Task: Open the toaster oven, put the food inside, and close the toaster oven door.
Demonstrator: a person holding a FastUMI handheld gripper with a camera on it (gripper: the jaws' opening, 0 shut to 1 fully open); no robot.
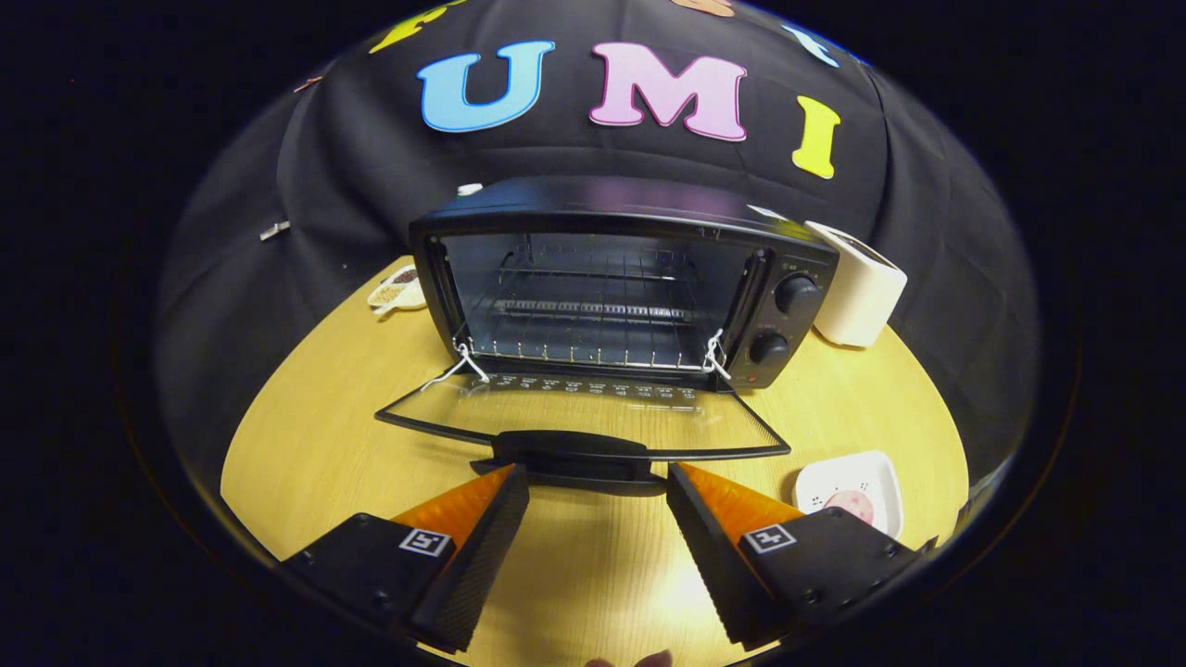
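Note:
The black toaster oven stands at the back of the round wooden table. Its glass door lies folded down flat toward me, and the wire rack inside is bare. The door's black handle sits just ahead of my fingertips. My gripper is open, its orange-and-black fingers spread wide with nothing between them. A pink round piece of food rests on a white square plate, right of the right finger.
A white boxy appliance stands to the right of the oven. A small white dish of seeds sits at the oven's left rear. Two black knobs are on the oven's right panel. Bare wood lies between the fingers.

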